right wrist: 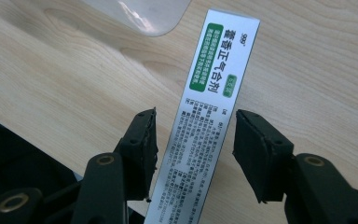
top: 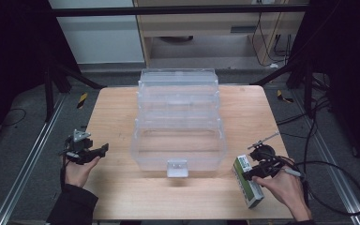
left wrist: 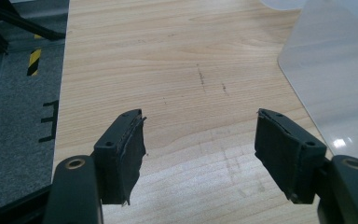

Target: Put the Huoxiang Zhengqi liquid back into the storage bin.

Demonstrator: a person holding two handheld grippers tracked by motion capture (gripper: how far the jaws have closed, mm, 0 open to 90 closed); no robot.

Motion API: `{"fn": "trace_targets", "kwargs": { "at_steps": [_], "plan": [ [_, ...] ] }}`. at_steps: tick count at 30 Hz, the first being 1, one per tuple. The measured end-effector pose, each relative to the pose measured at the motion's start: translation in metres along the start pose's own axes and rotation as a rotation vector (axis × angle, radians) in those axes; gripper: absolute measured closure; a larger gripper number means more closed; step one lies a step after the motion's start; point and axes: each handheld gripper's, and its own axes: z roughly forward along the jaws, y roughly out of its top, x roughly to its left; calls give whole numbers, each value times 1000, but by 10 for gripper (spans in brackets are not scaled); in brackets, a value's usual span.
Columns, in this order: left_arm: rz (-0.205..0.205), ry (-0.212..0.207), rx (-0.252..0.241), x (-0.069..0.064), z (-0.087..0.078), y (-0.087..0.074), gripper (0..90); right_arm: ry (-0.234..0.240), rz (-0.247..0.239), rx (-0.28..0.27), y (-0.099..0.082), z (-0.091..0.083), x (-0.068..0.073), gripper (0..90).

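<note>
A long white and green medicine box (top: 247,183) lies flat on the wooden table (top: 136,192) at the front right. My right gripper (top: 251,175) is lowered over it. In the right gripper view the medicine box (right wrist: 205,107) runs lengthwise between the two black jaws of the right gripper (right wrist: 195,116), with a thin gap on each side, so the pads stand off it. My left gripper (top: 104,149) rests at the table's left edge, pointing toward the middle. Its jaws stand wide apart in the left gripper view, where the left gripper (left wrist: 200,126) has just bare wood between them.
A clear plastic tiered storage box (top: 178,140) with a front latch (top: 177,168) fills the table's middle. Its wall (left wrist: 335,84) is close on the right of the left gripper, and its corner (right wrist: 144,16) lies beyond the medicine box. Cables trail off the right edge.
</note>
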Motion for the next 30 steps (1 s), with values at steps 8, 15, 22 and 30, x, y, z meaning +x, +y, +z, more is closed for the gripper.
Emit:
{"fn": "trace_targets", "kwargs": {
  "at_steps": [8, 15, 22, 30],
  "plan": [
    [1, -1, 8, 0, 1, 0, 319, -2, -2, 39, 1, 7, 0, 527],
    [5, 0, 15, -1, 2, -1, 318, -6, 13, 57, 2, 10, -1, 548],
    [5, -3, 20, -2, 4, -1, 317, -30, -5, 71, 3, 8, -2, 604],
    [10, -4, 29, -2, 5, -1, 315, -49, -48, 96, 5, 8, -2, 611]
  ]
}}
